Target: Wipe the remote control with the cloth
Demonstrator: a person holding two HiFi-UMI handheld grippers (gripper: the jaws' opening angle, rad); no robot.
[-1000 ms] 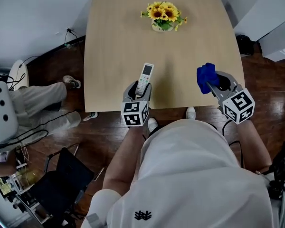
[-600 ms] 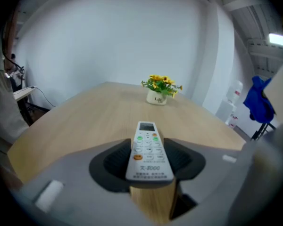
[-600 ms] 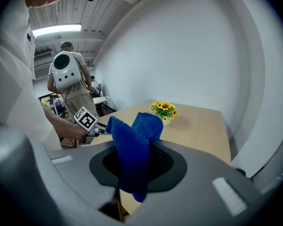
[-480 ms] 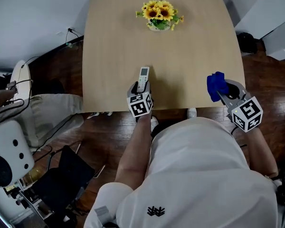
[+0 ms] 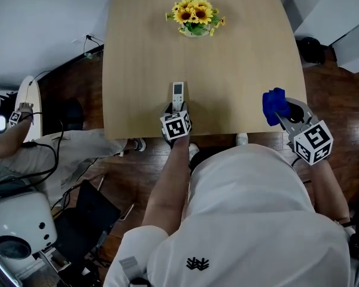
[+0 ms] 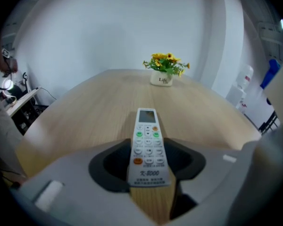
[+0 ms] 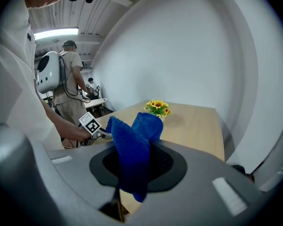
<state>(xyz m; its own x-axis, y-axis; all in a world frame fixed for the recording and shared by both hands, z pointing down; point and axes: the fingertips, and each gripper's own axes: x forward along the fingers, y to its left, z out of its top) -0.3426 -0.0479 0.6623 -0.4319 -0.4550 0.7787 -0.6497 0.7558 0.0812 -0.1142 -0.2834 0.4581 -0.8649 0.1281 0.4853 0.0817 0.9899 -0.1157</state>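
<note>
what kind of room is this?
Likely an office or lab set up for recording: plain wooden table, cables across the floor, a person wearing a white backpack rig in the background.

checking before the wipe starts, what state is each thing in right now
remote control: buttons up, gripped at its near end, over the table by its near edge; touching it or not, unclear
left gripper: shut on the remote control
cloth: bunched, held up, apart from the remote control
right gripper: shut on the cloth
flower pot: upright at the table's far end
</note>
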